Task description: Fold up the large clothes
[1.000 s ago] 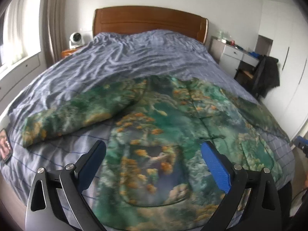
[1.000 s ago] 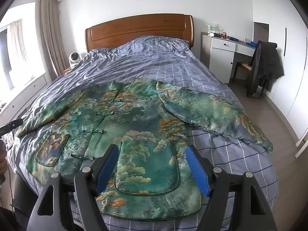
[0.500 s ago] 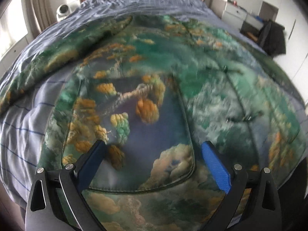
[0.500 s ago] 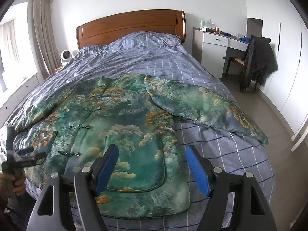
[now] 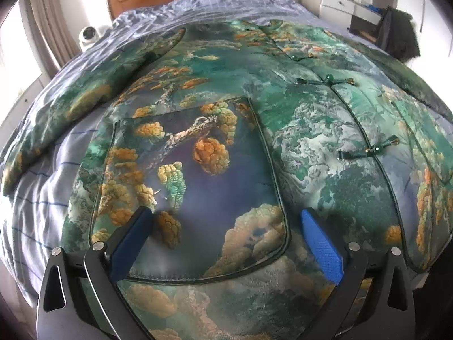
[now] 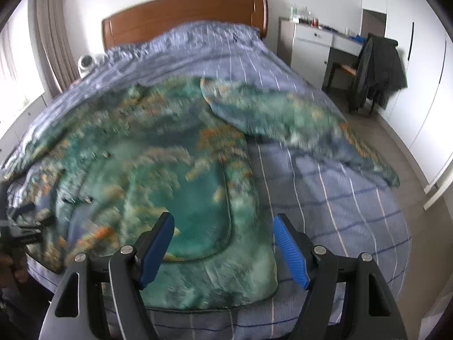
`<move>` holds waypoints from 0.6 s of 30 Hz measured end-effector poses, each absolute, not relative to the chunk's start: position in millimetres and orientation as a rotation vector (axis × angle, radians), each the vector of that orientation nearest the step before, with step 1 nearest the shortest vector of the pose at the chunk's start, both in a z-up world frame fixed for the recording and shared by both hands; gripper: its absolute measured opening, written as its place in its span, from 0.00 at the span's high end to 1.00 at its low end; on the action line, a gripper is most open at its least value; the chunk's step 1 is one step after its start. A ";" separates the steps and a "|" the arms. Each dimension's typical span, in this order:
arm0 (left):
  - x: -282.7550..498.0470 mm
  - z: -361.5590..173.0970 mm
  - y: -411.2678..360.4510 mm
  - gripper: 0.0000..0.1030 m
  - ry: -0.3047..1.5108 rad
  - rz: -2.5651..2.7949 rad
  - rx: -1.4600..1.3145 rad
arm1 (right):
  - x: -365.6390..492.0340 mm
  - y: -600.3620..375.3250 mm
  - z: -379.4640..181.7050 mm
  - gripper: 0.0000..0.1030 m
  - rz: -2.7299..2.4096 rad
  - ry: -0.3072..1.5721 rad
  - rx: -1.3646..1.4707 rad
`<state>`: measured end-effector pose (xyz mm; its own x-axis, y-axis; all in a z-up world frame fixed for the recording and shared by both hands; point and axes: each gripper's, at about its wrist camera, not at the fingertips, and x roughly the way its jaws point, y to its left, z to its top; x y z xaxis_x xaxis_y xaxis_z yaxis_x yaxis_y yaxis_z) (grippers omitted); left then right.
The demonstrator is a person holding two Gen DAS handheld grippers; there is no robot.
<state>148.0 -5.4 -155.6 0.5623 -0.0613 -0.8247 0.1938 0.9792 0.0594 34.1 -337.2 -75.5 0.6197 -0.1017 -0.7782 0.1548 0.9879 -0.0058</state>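
A large green padded jacket (image 5: pixel 297 130) with orange tree print lies spread flat, front up, on the bed, also seen in the right wrist view (image 6: pixel 170 155). My left gripper (image 5: pixel 226 226) is open, low over the jacket's left patch pocket (image 5: pixel 198 187) near the hem. My right gripper (image 6: pixel 223 229) is open above the jacket's right pocket (image 6: pixel 198 215) and hem corner. The right sleeve (image 6: pixel 297 119) stretches out toward the bed's right edge. The left sleeve (image 5: pixel 70 104) lies out to the left. The right wrist view is motion-blurred.
The bed has a blue checked duvet (image 6: pixel 339 198) and a wooden headboard (image 6: pixel 184 14). A white desk (image 6: pixel 311 45) and a chair with a dark coat (image 6: pixel 379 68) stand right of the bed. A white fan (image 5: pixel 89 34) sits at the left.
My left gripper has dropped low over the jacket's left pocket and steadied there. My right gripper has moved down and closer to the jacket's right hem. Both stay open.
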 end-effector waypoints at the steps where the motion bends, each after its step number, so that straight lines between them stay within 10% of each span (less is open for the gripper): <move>1: 148.4 -155.7 -4.4 0.00 0.968 -0.151 0.143 | 34.6 -338.5 -81.0 0.28 -0.152 0.907 0.068; 18: 129.7 -76.9 10.0 0.01 0.834 -0.151 0.037 | 28.4 -345.7 -104.3 0.28 -0.166 0.988 0.128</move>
<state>129.7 10.0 -76.9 0.6620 -0.1192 -0.7400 0.1486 0.9885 -0.0263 28.4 -345.7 -104.3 0.5398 -0.0809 -0.8379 0.1968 0.9799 0.0321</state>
